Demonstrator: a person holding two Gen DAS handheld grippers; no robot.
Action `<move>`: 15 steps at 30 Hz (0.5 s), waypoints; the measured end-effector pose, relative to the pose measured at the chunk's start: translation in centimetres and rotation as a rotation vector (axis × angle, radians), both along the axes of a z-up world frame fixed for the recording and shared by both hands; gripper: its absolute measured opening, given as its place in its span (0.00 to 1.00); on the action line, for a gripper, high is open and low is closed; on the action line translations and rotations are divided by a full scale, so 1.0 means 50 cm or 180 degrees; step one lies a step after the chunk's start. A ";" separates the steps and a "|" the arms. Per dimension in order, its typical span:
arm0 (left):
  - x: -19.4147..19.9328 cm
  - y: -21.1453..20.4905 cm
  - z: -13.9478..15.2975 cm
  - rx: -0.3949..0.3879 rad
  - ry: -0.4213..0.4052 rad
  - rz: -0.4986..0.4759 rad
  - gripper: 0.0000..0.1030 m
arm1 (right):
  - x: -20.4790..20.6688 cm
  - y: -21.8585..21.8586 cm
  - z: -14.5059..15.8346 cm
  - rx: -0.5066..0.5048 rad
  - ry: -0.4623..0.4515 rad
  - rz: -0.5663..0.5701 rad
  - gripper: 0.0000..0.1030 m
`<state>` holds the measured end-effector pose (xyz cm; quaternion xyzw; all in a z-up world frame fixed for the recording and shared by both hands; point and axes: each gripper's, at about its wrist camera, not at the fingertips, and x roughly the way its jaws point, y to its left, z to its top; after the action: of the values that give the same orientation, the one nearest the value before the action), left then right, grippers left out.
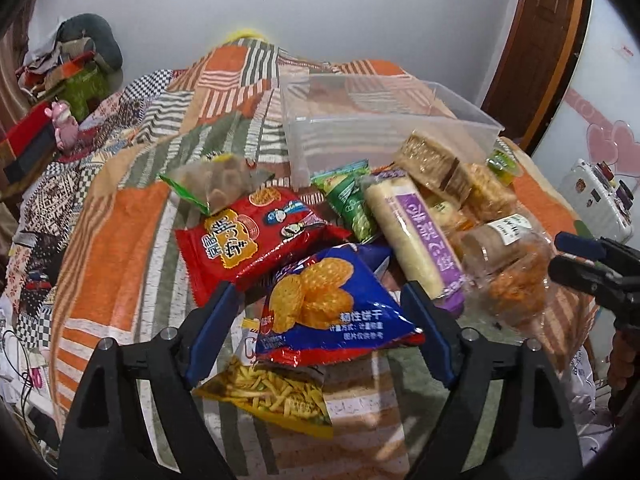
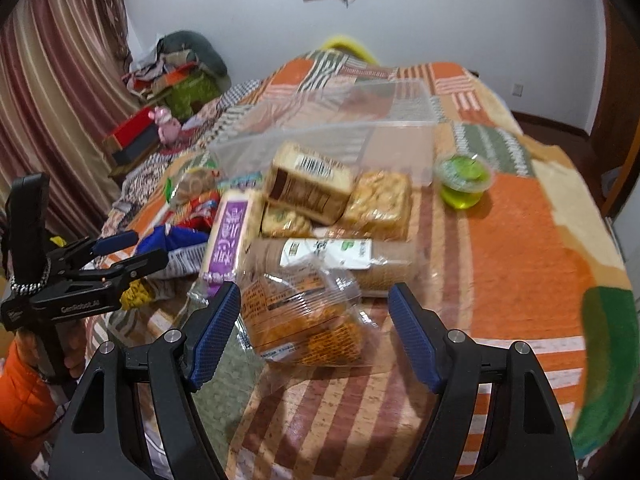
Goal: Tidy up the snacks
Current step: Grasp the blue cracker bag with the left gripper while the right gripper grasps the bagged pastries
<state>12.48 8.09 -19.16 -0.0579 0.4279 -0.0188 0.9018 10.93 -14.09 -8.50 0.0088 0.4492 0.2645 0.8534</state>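
My left claw point(image 1: 320, 330) stands wide, its two blue-padded fingers point(image 1: 212, 328) apart on either side of a blue foil bag printed with round golden crackers point(image 1: 320, 308); the pads do not press it. Just beneath that bag, nearer to me, lies a yellow packet of thin fried sticks point(image 1: 272, 396). Ahead and to the left of this claw is a red foil snack bag with cartoon figures point(image 1: 252, 240), and beyond it a clear bag with a green edge point(image 1: 216, 188). Ahead and to the right runs a long pale roll of rice crackers in a purple-labelled wrapper point(image 1: 416, 236), with a green packet point(image 1: 352, 204) beside it. Farther ahead sits the empty-looking clear plastic rectangular bin point(image 1: 384, 128) on the patchwork orange, green and striped blanket point(image 1: 120, 240).

My right claw point(image 2: 314, 330) is also spread wide, its fingers flanking a clear bag of orange-brown pastry point(image 2: 308, 320) without gripping it. Just beyond that bag lies a brown cylindrical roll of biscuits with a white label point(image 2: 332, 260). Farther ahead are wrapped tan cake blocks point(image 2: 308, 184), touching the bin's point(image 2: 400, 128) near wall. Ahead and to the right stands a small green jelly cup point(image 2: 464, 180), apart from the pile.
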 end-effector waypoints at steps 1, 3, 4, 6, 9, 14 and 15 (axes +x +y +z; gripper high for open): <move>0.004 0.000 -0.006 -0.0007 0.0015 -0.0007 0.81 | 0.002 0.005 -0.007 -0.0008 0.0040 0.0025 0.71; 0.012 0.000 -0.019 -0.0023 0.0042 -0.0024 0.81 | 0.005 0.013 -0.016 -0.0021 0.0104 0.0064 0.73; 0.015 0.000 -0.023 -0.0036 0.0056 -0.0031 0.81 | 0.007 0.019 -0.021 -0.0044 0.0126 0.0075 0.75; 0.023 0.000 -0.034 -0.0065 0.0086 -0.0037 0.81 | 0.007 0.023 -0.028 -0.0070 0.0145 0.0091 0.76; 0.034 -0.002 -0.049 -0.0101 0.0133 -0.0039 0.81 | 0.009 0.027 -0.038 -0.0062 0.0207 0.0117 0.76; 0.046 -0.003 -0.065 -0.0146 0.0178 -0.0054 0.70 | 0.009 0.032 -0.042 -0.0095 0.0215 0.0180 0.75; 0.047 -0.003 -0.066 -0.0138 0.0181 -0.0037 0.68 | 0.009 0.034 -0.042 -0.0093 0.0212 0.0202 0.72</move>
<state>14.83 7.96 -22.47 -0.0755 0.4532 -0.0317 0.8877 11.35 -12.39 -10.60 -0.0091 0.4812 0.2844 0.8291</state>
